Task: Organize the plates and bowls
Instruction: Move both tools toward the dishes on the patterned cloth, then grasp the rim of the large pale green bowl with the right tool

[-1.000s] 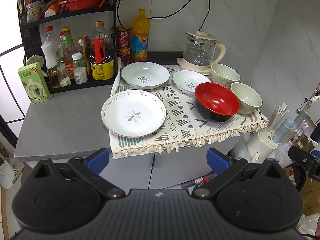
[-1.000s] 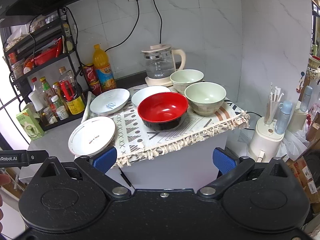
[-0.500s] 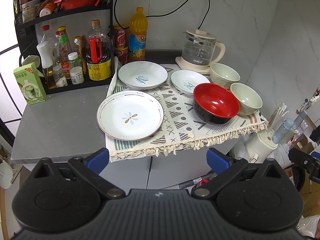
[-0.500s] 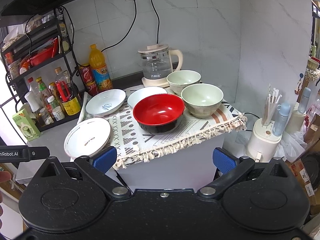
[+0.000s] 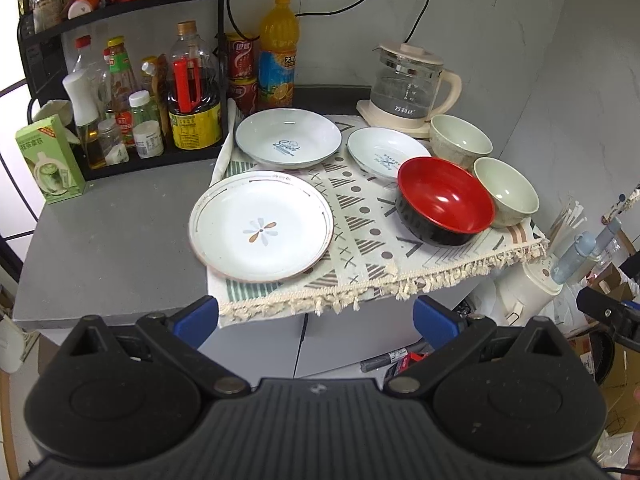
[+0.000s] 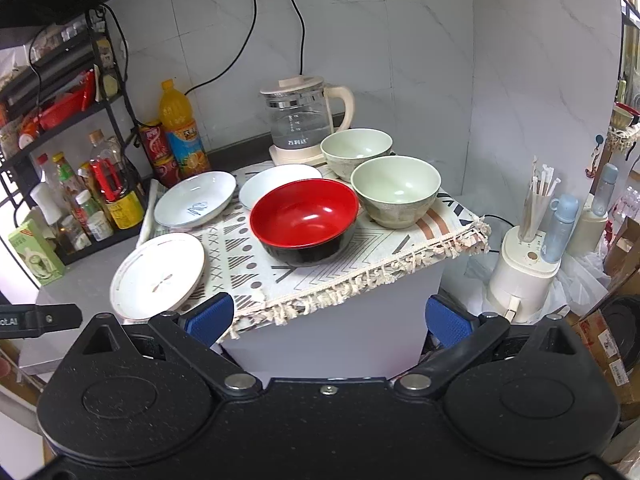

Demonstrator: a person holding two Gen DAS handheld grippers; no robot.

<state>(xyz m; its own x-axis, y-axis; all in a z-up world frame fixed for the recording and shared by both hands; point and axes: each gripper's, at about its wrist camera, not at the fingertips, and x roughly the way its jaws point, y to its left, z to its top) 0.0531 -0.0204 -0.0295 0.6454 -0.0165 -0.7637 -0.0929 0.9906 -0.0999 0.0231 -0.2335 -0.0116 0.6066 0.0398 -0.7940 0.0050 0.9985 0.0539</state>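
Both wrist views look down from off the counter's front, sharing the patterned mat (image 5: 360,216).

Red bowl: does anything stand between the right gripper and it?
Nothing visible does. The right gripper, fingers open, faces the red bowl across the fringed cloth; only bare cloth lies between. The pale green bowls sit behind it.

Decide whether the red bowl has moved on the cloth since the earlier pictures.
No. The red bowl sits on the same cloth pattern, beside the same green bowl; only the camera shifted.
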